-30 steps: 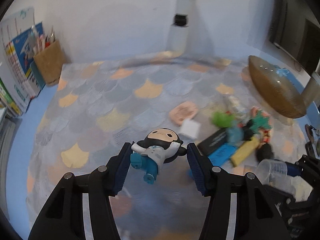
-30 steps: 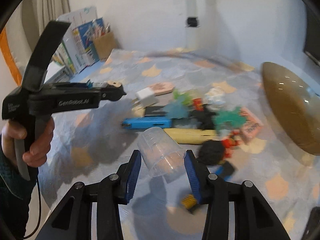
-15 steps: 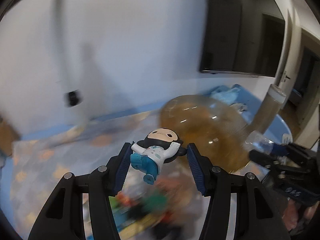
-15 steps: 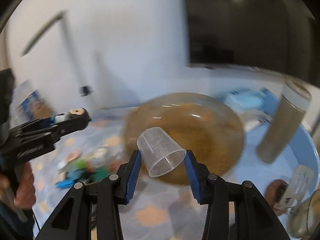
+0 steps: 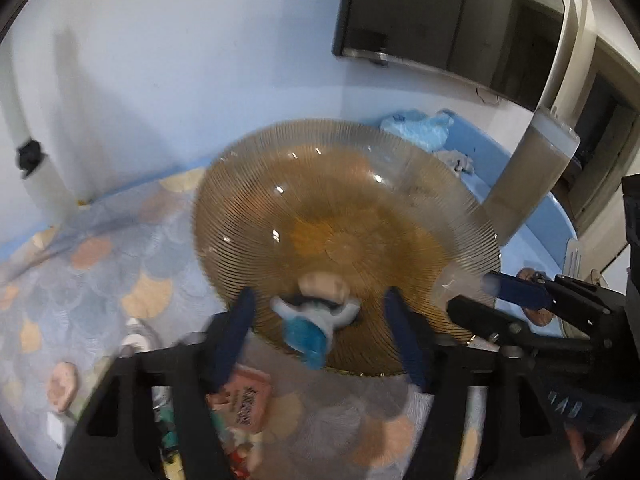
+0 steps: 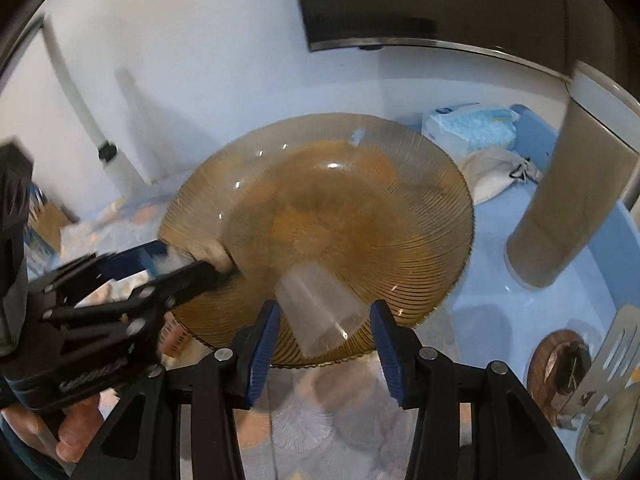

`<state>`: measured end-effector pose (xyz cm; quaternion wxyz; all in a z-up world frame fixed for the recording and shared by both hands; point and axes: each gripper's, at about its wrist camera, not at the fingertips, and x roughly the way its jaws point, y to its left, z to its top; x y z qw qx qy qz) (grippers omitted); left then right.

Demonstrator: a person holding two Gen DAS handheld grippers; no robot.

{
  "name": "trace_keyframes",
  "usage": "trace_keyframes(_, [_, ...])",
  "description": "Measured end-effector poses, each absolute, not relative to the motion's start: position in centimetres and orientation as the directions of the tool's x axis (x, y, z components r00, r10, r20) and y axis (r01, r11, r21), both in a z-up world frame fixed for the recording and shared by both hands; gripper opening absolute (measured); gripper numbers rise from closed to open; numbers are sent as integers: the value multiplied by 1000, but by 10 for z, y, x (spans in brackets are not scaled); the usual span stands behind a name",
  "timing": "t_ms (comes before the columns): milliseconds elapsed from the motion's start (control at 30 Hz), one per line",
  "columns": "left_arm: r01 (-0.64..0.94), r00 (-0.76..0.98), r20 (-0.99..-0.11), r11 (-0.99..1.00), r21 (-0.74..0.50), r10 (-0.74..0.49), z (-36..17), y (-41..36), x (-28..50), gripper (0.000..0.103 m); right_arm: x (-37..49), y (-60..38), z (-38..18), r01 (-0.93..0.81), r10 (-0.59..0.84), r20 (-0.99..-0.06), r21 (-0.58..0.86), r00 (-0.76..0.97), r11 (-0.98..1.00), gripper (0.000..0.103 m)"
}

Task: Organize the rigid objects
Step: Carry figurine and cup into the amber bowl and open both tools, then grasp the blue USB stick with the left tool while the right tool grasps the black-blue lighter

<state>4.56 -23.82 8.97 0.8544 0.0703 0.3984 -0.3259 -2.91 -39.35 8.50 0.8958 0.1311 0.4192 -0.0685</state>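
A big ribbed amber glass plate [image 5: 344, 216] lies on the patterned cloth; it also shows in the right wrist view [image 6: 320, 216]. My left gripper [image 5: 320, 328] has its blue pads spread wide, and a small toy figure [image 5: 312, 320] with a blue body, blurred, sits between them over the plate's near rim, apart from both pads. My right gripper [image 6: 324, 328] is also spread; the clear plastic cup [image 6: 320, 312] lies tilted between its pads over the plate's near edge. The left gripper shows at the left of the right wrist view.
A pink card [image 5: 248, 404] and small toys lie on the cloth left of the plate. A tall grey cylinder [image 6: 568, 184], a blue tissue pack [image 6: 472, 124], a metal spatula [image 6: 608, 356] and a brown coaster stand right of the plate.
Both grippers swung from the toy pile to the amber plate. Both pairs of jaws have widened, and the figure and the cup now sit loose between them.
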Motion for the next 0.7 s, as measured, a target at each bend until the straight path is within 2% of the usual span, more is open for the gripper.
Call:
trace_keyframes(100, [594,523,-675,791,-148,-519,116,-202,37,75,-45,-394,108,244,-37,-729,181,684,953,57])
trace_keyframes(200, [544,615,-609,829,-131,-501,148,-148,21,74,-61,-386,132,204,-21,-679,191,734,960,58])
trace_keyframes(300, [445,705,-576,891,-96,-414,166,-95,2,75,-73,-356,145,139,17,-654,186,756,973,61])
trace_keyframes(333, [411,729,-566,907,-89,-385,167,-77,-6,75,-76,-344,145,115,34,-652,185,757,976,66])
trace_keyframes(433, [276,768,-576,956,-98,-281,149,-29,-25,75,-80,-304,125,31,99,-663,181,742,983,67])
trace_keyframes(567, [126,757,-632,986,-111,-168,96,20,-36,74,-79,-255,76,-89,191,-681,182,707,979,67])
trace_keyframes(700, [59,724,-675,988,-142,-141,44,47,-36,74,-77,-235,37,-153,256,-696,207,671,966,67])
